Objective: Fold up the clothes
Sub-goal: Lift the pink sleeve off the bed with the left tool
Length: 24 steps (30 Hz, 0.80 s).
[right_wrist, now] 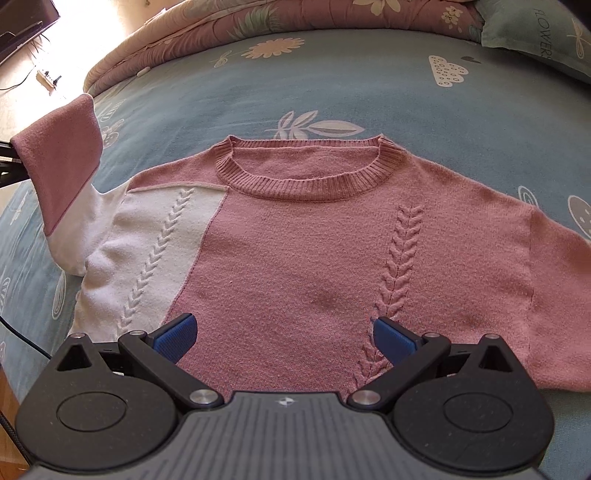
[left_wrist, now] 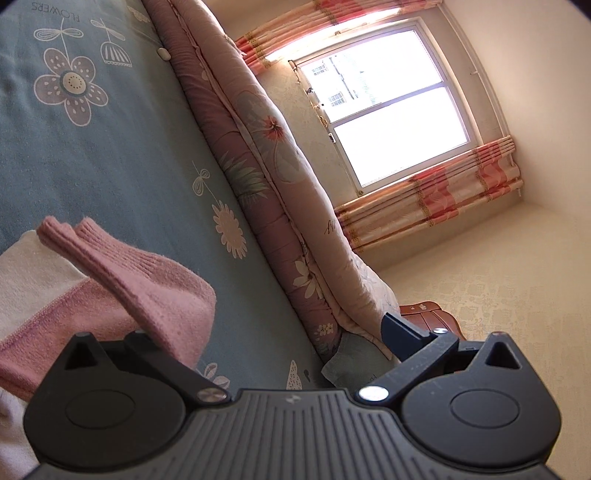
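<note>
My left tool [left_wrist: 273, 332] looks clamped on the lifted sleeve [right_wrist: 59, 162]; my right tool [right_wrist: 284, 332] hovers spread wide over the sweater [right_wrist: 314, 251], whose body lies rightward of the sleeve.

Bare blue floral bedsheet [right_wrist: 258, 92] beyond pink-and-white knit sweater [right_wrist: 314, 251]: free room. Rolled pink floral quilt [right_wrist: 229, 22] blocks far edge; raised sleeve [right_wrist: 62, 155] obstructs left.

The pink-and-white knitted sweater [right_wrist: 295, 236] lies flat on the blue flower-print bed sheet [right_wrist: 229, 96], neckline away from the right claw [right_wrist: 282, 338]. Its one sleeve [right_wrist: 61, 162] is lifted at the sweater's left. A rolled pink floral quilt [right_wrist: 207, 26] lies behind the sweater.
</note>
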Available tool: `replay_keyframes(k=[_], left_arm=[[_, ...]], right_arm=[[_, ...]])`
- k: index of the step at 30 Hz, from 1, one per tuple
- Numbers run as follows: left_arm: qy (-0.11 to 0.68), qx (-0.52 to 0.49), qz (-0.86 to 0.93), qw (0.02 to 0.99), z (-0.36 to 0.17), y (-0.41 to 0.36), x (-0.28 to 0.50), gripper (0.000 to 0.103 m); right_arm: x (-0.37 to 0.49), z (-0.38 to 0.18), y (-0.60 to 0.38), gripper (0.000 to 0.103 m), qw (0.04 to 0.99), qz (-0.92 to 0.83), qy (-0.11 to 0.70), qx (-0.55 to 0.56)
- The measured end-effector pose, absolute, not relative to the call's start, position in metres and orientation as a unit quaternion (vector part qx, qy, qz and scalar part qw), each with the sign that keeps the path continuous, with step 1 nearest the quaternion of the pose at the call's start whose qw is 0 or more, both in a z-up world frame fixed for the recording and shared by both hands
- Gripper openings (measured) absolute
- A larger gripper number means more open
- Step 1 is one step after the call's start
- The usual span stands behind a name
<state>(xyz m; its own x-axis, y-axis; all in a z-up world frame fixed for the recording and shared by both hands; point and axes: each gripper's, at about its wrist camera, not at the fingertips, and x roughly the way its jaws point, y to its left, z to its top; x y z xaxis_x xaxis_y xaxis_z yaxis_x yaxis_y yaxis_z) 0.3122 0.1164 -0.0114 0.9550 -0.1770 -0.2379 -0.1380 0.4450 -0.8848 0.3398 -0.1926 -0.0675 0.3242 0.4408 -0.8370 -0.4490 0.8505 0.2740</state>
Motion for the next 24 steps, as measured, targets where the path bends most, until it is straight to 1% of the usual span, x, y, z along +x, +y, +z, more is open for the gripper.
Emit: replay_keyframes(k=[9,24], left_arm=[[0.191,-0.53,-0.045,0.825,-0.03,0.09,0.33,0.102],[0.218,-0.525,-0.087,0.818,-0.041,0.057,0.346,0.102]], right_arm=[[0.335,-0.071,-0.2,0.103,0.808,0.273,0.522,-0.001],[0.325,-0.073,-0.2,0.103,0.792,0.284,0.541,-0.012]])
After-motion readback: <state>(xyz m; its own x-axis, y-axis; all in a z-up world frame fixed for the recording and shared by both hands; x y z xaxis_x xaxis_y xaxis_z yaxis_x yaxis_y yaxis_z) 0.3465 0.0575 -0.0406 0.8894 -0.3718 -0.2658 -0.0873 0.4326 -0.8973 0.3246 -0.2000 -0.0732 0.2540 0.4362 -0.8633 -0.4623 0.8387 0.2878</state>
